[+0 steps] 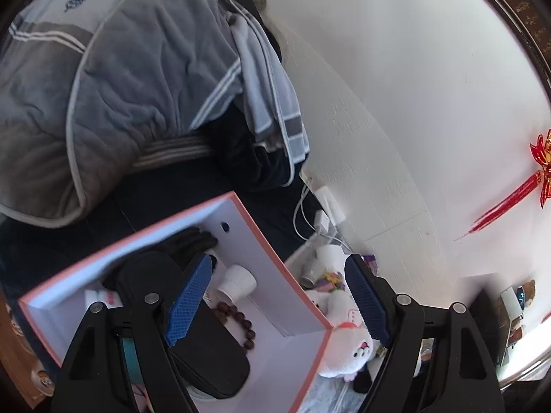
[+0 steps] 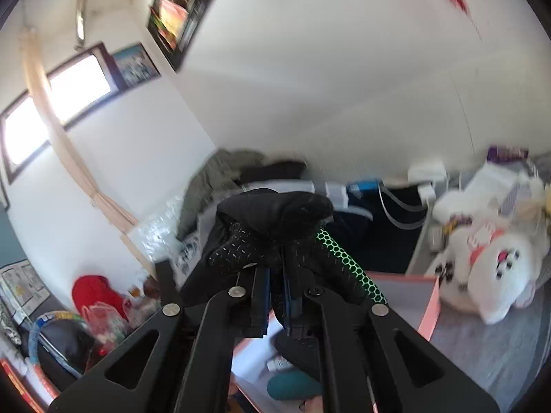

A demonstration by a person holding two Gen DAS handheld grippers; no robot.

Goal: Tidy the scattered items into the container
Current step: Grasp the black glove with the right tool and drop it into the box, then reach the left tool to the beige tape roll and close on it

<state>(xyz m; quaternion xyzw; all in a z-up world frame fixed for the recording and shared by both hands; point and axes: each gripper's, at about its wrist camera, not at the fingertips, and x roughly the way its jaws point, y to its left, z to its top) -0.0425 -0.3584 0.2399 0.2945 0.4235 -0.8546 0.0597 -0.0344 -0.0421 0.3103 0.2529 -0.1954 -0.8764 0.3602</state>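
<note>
A pink-rimmed white box (image 1: 261, 241) sits below my left gripper (image 1: 275, 299), which is open and empty above the box's right wall. Inside lie a black case (image 1: 206, 354), a black glove (image 1: 189, 241), a white paper cup (image 1: 237, 284), a brown bead bracelet (image 1: 241, 323) and a teal item (image 1: 129, 354). My right gripper (image 2: 275, 296) is shut on a black glove (image 2: 272, 227) with a green honeycomb stripe, held above the box (image 2: 406, 292). A white plush toy (image 1: 347, 344) lies right of the box; it also shows in the right wrist view (image 2: 489, 261).
A heap of grey and dark clothes (image 1: 120, 86) lies behind the box. White chargers and cables (image 1: 323, 213) sit by the wall. More cups and small items (image 1: 323, 268) lie near the plush. A red bag (image 2: 93, 296) and clutter stand at the left.
</note>
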